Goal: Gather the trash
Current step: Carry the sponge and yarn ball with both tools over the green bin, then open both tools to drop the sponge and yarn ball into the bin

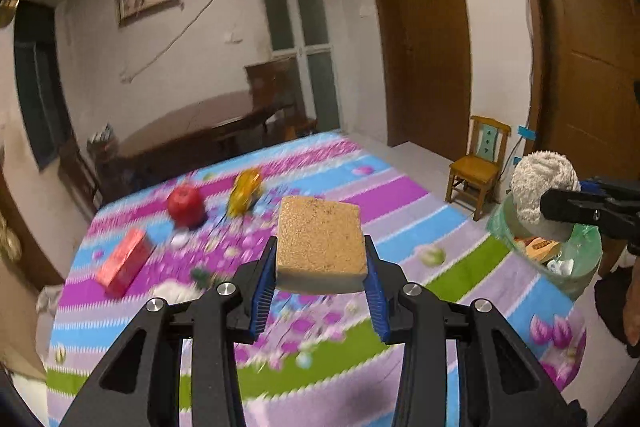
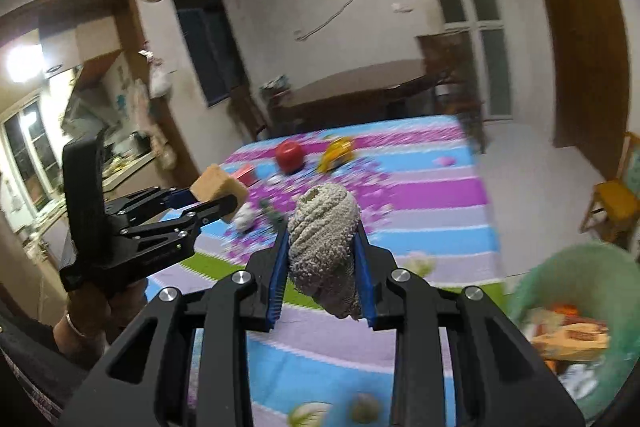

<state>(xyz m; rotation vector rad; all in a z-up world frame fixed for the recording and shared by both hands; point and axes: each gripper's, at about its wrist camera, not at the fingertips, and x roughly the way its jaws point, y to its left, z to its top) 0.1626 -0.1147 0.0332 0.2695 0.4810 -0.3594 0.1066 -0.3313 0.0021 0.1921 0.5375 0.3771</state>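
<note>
My left gripper is shut on a tan sponge block and holds it above the striped tablecloth. It also shows at the left of the right wrist view. My right gripper is shut on a rolled grey-white towel, raised above the table. In the left wrist view the towel hangs over the green-lined trash bin at the table's right edge. The bin shows at lower right in the right wrist view, with wrappers inside.
On the cloth lie a red apple, a yellow toy, a red box and white crumpled scraps. A small wooden chair stands on the floor to the right. A dark table stands behind.
</note>
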